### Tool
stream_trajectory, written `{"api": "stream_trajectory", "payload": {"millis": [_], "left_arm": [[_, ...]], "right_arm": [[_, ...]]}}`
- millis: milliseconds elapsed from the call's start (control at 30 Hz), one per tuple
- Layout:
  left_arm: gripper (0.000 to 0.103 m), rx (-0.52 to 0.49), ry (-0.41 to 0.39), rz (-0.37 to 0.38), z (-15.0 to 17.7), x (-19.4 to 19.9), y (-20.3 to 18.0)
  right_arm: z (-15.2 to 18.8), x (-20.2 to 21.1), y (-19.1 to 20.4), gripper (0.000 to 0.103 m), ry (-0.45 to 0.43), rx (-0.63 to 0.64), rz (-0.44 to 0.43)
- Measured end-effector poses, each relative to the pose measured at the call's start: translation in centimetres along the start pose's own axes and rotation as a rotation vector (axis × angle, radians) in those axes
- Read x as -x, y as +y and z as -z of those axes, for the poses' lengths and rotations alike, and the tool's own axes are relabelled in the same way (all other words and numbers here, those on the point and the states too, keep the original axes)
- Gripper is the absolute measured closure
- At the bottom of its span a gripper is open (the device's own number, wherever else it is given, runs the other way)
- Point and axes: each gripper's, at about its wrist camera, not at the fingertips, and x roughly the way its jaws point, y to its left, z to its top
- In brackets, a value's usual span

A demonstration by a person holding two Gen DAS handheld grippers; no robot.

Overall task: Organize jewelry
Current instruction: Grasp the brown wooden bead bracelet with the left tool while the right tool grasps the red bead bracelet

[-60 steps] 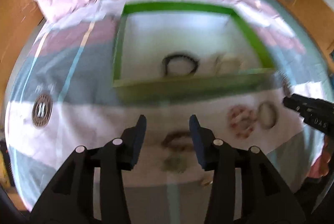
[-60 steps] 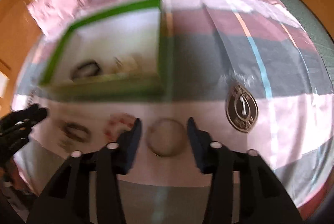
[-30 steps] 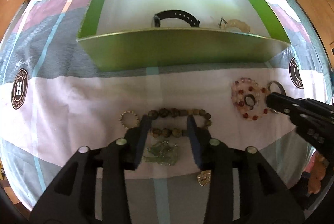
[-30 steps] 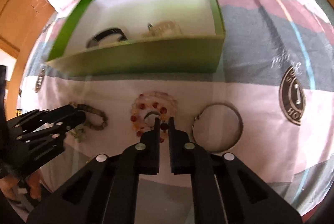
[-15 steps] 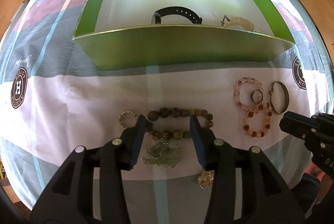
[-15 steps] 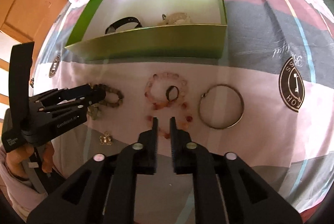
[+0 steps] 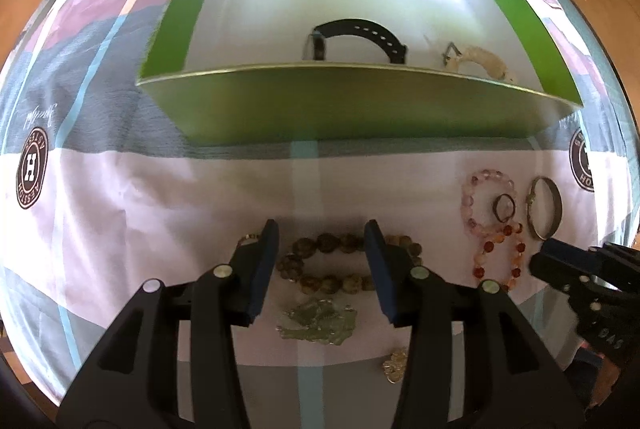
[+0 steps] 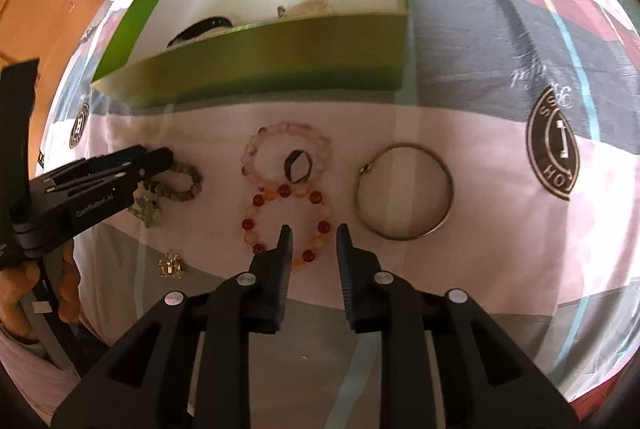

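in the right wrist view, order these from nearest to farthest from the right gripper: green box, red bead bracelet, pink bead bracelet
From the right gripper, jaws opening, nothing between them:
1. Red bead bracelet, right at the fingertips.
2. Pink bead bracelet, just beyond it, touching it.
3. Green box, farthest, at the back.

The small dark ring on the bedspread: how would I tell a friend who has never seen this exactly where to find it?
Start at the green box on the patterned bedspread and come towards the camera onto the pale stripe. There a pink bead bracelet lies above a red and orange one, beside a plain metal bangle. The small dark ring lies inside the pink loop; it is the smallest band and has no beads.
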Motion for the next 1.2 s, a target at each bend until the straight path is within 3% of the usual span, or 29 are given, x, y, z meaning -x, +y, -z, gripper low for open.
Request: {"api": "stream_trajectory", "payload": {"millis": [300, 467, 633, 867, 1000, 1200], "left_arm": [[0.053, -0.042, 0.051, 0.026, 0.2, -0.9, -1.3], [0.053, -0.032, 0.093, 0.114, 0.1, -0.8, -1.0], [0.053, -0.039, 0.091, 0.072, -0.1, -1.0, -0.7], [0.052, -0.133, 0.074, -0.042, 0.3, -1.7, -1.7], [0.045, -0.164, 0.058, -0.077, 0.3, -2.0, -2.3], [0.029, -0.156, 0.056, -0.117, 0.6, -2.3, -2.5]], "right_arm": [[-0.1, -1.8, 0.2, 0.08, 0.03, 0.008, 0.037], [-0.3, -2.0, 0.6, 0.08, 0.028, 0.009, 0.039], [-0.3, -2.5, 0.9, 0.08, 0.028, 0.015, 0.045], [-0.2, -2.5, 1.2, 0.08, 0.021, 0.028, 0.064], [0.0, -2.6, 2.4, 0.079, 0.003, 0.093, 0.141], [0.4, -3.2, 3.7, 0.068, -0.005, 0.128, 0.166]]}}
